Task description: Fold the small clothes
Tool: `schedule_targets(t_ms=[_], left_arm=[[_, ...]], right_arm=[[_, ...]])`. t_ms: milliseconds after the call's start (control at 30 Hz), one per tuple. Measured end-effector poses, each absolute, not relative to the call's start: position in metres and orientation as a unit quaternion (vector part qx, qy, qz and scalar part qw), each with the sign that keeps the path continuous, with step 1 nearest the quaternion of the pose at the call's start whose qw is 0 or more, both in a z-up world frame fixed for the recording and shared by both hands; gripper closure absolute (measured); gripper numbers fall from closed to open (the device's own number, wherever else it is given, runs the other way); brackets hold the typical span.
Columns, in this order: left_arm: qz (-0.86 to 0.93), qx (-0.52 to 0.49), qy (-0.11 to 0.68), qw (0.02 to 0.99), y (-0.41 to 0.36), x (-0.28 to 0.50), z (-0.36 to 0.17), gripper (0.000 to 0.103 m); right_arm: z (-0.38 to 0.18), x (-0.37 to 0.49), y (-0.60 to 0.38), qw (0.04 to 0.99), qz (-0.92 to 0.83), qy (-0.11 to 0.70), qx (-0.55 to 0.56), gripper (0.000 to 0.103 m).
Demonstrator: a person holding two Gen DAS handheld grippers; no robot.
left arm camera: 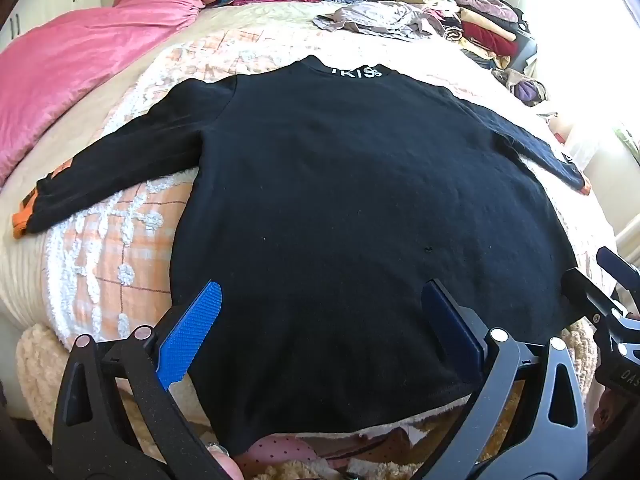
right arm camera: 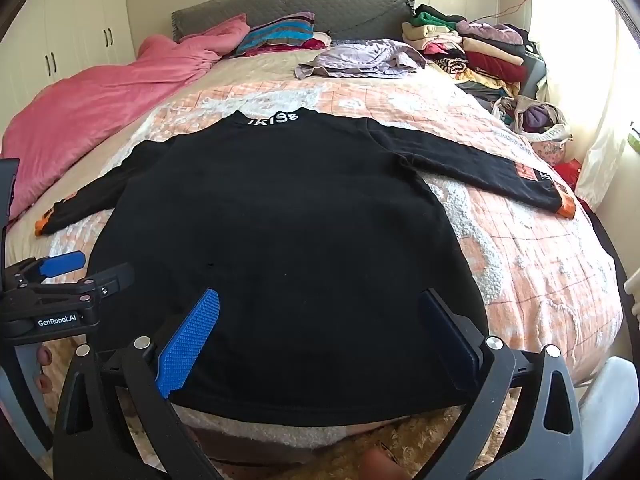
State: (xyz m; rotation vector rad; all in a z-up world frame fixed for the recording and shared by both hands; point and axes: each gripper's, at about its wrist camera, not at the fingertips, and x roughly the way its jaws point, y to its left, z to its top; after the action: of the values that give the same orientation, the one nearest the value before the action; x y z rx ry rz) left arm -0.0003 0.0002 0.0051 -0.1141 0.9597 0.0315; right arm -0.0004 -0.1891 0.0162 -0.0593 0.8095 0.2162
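A black long-sleeved top (left arm camera: 340, 200) lies flat on the bed, collar with white letters at the far end, both sleeves spread out with orange cuffs; it also shows in the right wrist view (right arm camera: 280, 240). My left gripper (left arm camera: 322, 328) is open and empty, its blue fingers wide apart just above the top's near hem. My right gripper (right arm camera: 318, 334) is open and empty too, above the hem further to the right. The left gripper also shows at the left edge of the right wrist view (right arm camera: 80, 270).
The top rests on an orange and white patterned blanket (right arm camera: 520, 240). A pink duvet (left arm camera: 72, 64) lies at the far left. Piles of folded and loose clothes (right arm camera: 472, 52) sit at the far right by the grey headboard (right arm camera: 320, 8). A purple garment (right arm camera: 360, 60) lies loose beyond the collar.
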Motion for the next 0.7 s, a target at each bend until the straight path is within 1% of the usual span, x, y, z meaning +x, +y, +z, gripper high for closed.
schedule_targets(t_ms=[700], left_arm=[[0.016,-0.054,0.458,0.887,-0.0001,-0.0017,0.0083,0.009]], right_arm=[[0.0180,-0.0009,-0.1886,0.913,0.106,0.392,-0.029,0.004]])
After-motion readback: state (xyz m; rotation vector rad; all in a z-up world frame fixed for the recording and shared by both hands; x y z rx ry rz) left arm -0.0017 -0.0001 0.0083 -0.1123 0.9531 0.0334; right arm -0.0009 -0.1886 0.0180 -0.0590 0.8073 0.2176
